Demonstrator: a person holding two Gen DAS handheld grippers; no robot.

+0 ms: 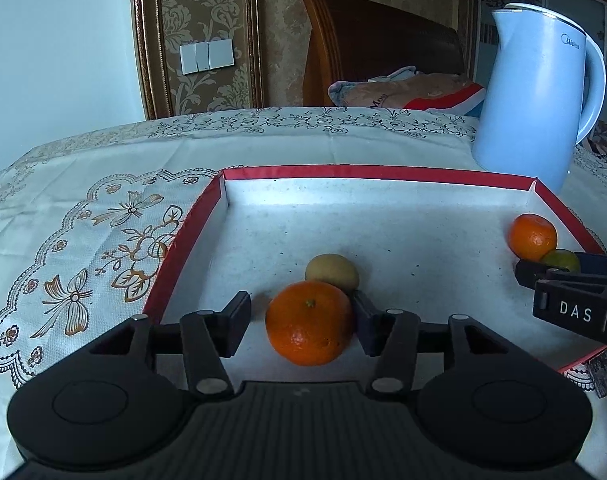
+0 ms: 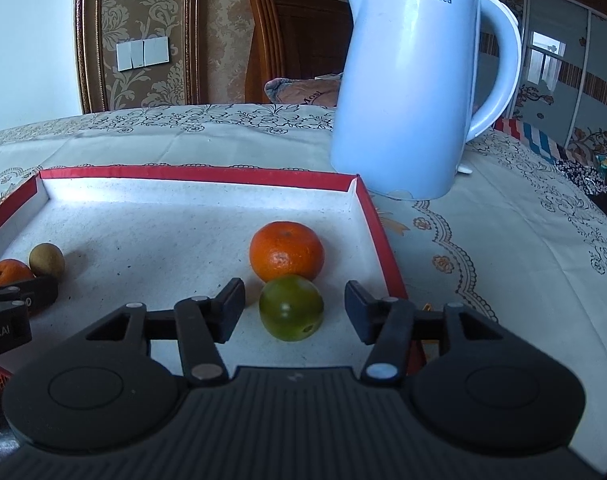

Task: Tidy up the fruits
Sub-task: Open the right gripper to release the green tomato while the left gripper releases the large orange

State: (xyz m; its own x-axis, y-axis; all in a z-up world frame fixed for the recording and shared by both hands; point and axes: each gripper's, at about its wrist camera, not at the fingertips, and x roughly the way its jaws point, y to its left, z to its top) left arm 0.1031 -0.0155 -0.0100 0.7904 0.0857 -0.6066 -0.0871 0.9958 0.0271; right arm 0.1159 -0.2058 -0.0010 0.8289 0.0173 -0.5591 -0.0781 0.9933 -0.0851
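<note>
Lower centre of each wrist view: the left tool (image 1: 299,322) stands partly open around a large orange (image 1: 309,323), right pad touching or nearly so, left pad clear; the right tool (image 2: 294,311) stands open around a green fruit (image 2: 291,307), both pads clear. Judged: release step inside the red-rimmed tray (image 2: 377,232); next, back out squarely. Behind sit a yellowish fruit (image 1: 332,274) and second orange (image 2: 286,257). Tray centre open; kettle (image 2: 411,88) beyond on the surface.

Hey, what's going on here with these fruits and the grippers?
A person is sorting fruit into a red-rimmed tray with two handheld grippers. The left gripper stands around an orange with a gap on one side; a small yellowish fruit lies just behind. The right gripper is open around a green fruit beside another orange. A blue kettle stands behind.
</note>
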